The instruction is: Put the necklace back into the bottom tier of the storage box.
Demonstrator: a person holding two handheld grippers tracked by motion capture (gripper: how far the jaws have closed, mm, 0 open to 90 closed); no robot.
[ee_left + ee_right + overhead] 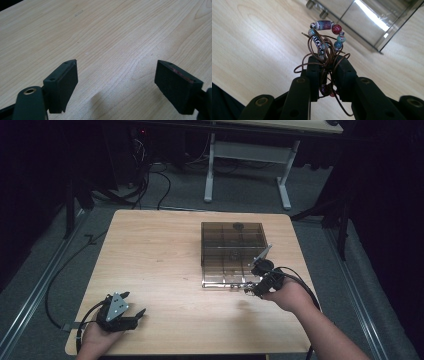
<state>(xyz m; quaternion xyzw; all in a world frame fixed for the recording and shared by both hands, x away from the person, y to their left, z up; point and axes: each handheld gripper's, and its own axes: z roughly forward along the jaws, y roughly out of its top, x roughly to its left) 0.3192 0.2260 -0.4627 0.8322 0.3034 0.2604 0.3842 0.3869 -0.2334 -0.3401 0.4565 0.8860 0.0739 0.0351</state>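
A beaded bracelet (pixel 325 37) on tangled brown cord, with red, blue and purple beads, sticks up from between the jaws of my right gripper (pixel 327 66), which is shut on it. In the high view the right gripper (pixel 252 290) hovers at the front right corner of a smoky clear plastic compartment box (pixel 232 252), and the bracelet (pixel 247 290) shows as a small bundle at its tip. My left gripper (pixel 134 304) rests near the table's front left edge, jaws wide apart. Only bare wood lies between the left gripper's (pixel 116 75) pads.
The wooden table (pixel 160 260) stands on a grey floor. Behind it are a white-framed desk (pixel 247 155) and loose cables (pixel 145 180). The box's corner (pixel 374 30) lies just beyond the bracelet in the right gripper view.
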